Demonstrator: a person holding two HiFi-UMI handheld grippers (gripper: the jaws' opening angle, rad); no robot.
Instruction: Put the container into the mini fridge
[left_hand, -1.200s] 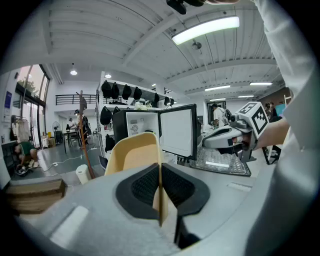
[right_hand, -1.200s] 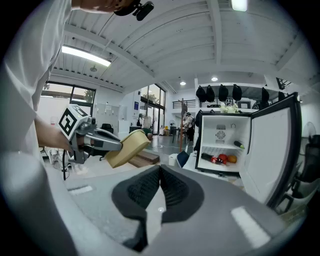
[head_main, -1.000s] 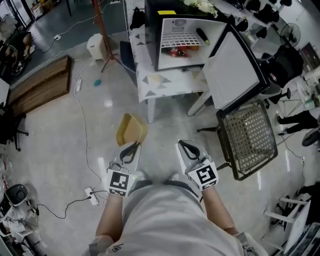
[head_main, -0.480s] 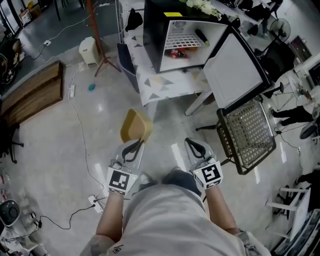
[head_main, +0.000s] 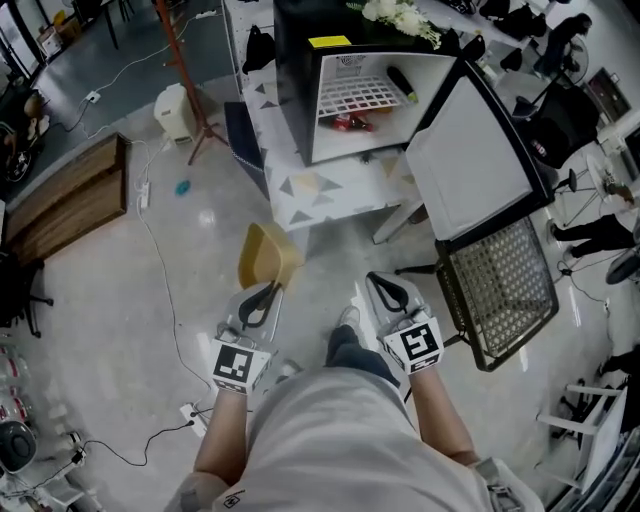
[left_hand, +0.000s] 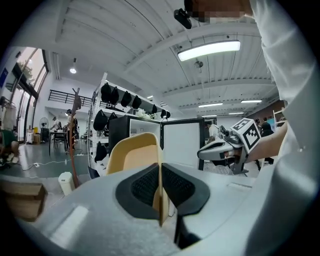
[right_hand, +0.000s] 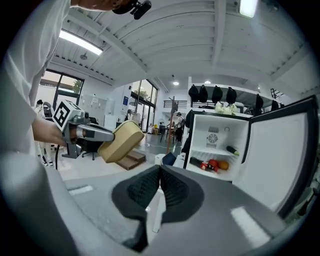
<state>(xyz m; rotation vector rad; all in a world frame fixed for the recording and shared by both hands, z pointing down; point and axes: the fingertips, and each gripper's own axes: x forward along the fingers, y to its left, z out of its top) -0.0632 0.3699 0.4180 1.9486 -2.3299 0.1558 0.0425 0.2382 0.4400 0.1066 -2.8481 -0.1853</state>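
Observation:
The yellow container (head_main: 268, 258) hangs above the floor, and my left gripper (head_main: 270, 291) is shut on its rim. In the left gripper view the rim (left_hand: 160, 195) runs thin between the two pads and the container's body (left_hand: 134, 155) rises beyond them. My right gripper (head_main: 379, 286) is level with the left, shut with nothing in it; its pads (right_hand: 172, 187) meet. From the right gripper view the container (right_hand: 121, 141) shows at the left. The mini fridge (head_main: 360, 95) stands ahead on a low table (head_main: 320, 190), its door (head_main: 470, 160) swung open to the right, with food (right_hand: 212, 164) on its shelf.
A black wire chair (head_main: 500, 285) stands to the right under the open door. A red stand (head_main: 190, 70), a white bin (head_main: 175, 108) and a wooden platform (head_main: 70, 195) are at the left. Cables and a power strip (head_main: 195, 415) lie on the floor near my left side.
The person has stepped toward the fridge; a foot now shows between the grippers. Both grippers keep their pose, the left still holding the container.

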